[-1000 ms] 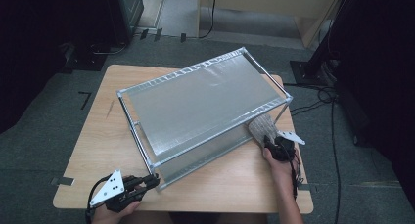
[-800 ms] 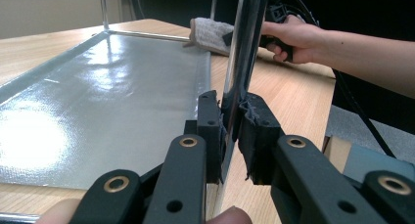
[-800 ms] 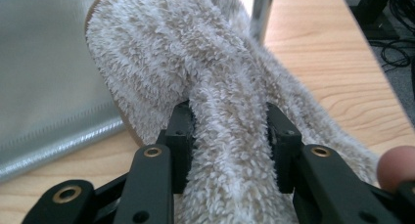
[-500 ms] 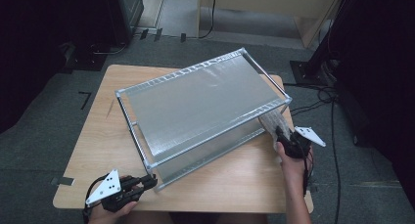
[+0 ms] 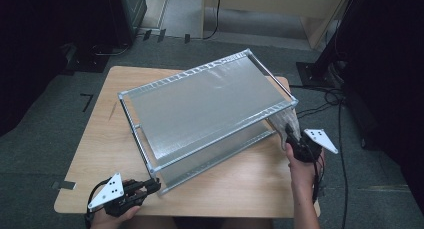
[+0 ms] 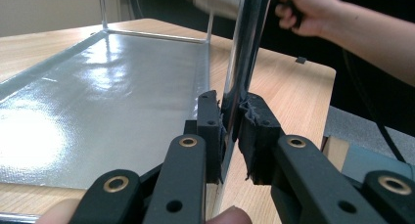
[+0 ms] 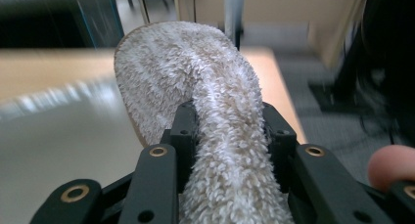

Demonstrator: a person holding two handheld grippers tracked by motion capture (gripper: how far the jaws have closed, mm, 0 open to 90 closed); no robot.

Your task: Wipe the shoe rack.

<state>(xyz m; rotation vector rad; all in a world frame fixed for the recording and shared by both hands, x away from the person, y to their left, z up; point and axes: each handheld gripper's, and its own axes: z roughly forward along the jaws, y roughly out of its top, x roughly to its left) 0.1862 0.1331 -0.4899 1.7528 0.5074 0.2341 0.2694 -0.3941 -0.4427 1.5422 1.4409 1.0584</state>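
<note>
A two-tier metal rack [image 5: 200, 104] with grey shelves stands askew on the wooden table [image 5: 102, 139]. My left gripper [image 5: 155, 185] is at the rack's near left corner, shut on the chrome corner post [image 6: 244, 53]; in the left gripper view my left gripper [image 6: 234, 121] has a pad pressed on each side of the post. My right gripper [image 5: 291, 135] is at the rack's right corner, shut on a fluffy beige cloth [image 5: 284, 120] held against the top shelf's corner. Its jaws have just been closing on the cloth [image 7: 195, 62], which bulges up between them at my right gripper [image 7: 230, 123].
The lower shelf [image 6: 98, 92] is shiny and bare. Cables [image 5: 340, 104] trail over the grey floor to the right of the table. Dark equipment stands at the back left, and a pale wooden cabinet [image 5: 280, 9] behind the table.
My right gripper has risen with the cloth from the lower part of the rack's right end to its top corner, and the hand has rolled outward. The left gripper has stayed on the post.
</note>
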